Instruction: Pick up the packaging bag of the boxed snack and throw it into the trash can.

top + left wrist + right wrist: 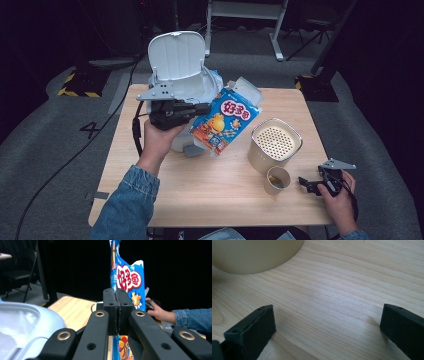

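A blue snack bag (227, 120) with red lettering and a cartoon fish hangs tilted above the table's middle, and my left gripper (201, 109) is shut on its left edge. In the left gripper view the bag (130, 282) stands up behind the closed jaws of the left gripper (116, 307) and shows again below them. My right gripper (306, 184) rests low at the table's front right corner, held by a hand. Its jaws stand wide apart over bare wood in the right gripper view (327, 322), with nothing between them.
A white bin (182, 85) with its lid raised stands at the back left of the wooden table (210, 195). A beige pot (276, 142) with a perforated top and a small paper cup (277, 180) sit right of centre. The cup's beige wall (254, 255) lies just beyond the right gripper.
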Demonstrator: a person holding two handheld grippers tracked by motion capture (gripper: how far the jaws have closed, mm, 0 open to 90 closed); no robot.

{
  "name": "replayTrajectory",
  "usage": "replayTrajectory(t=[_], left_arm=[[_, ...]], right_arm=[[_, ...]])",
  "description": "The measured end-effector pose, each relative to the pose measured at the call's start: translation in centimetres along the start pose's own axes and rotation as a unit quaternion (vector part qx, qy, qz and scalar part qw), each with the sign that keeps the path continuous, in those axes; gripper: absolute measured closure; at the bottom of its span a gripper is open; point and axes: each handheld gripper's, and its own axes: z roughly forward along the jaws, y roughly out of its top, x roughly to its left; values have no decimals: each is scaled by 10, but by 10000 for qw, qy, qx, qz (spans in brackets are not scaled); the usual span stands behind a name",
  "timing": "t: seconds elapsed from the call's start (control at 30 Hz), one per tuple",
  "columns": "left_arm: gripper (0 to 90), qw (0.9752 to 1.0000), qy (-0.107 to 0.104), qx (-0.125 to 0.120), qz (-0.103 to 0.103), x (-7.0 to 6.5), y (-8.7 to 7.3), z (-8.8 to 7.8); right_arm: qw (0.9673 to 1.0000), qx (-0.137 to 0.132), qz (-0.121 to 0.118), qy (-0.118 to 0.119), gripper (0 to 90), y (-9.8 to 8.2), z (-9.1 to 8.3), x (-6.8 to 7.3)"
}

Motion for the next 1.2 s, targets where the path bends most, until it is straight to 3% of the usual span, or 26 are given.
replayTrajectory(t=[0.4, 0.8, 0.97, 1.2], left_arm=[[886, 9988, 390, -292, 35, 17, 31, -23], [887, 9966, 638, -511, 99, 32, 62, -31], [886, 9947, 814, -623, 61, 41, 69, -33], [887, 9903, 1121, -825, -2, 53, 73, -35]], right_arm=[[10000, 0, -1, -1, 1, 0, 0, 0], [10000, -1, 1, 0, 1, 0, 0, 0], [10000, 2, 34, -35, 1, -1, -1, 1], [10000, 2, 32, -33, 1, -1, -1, 1]])
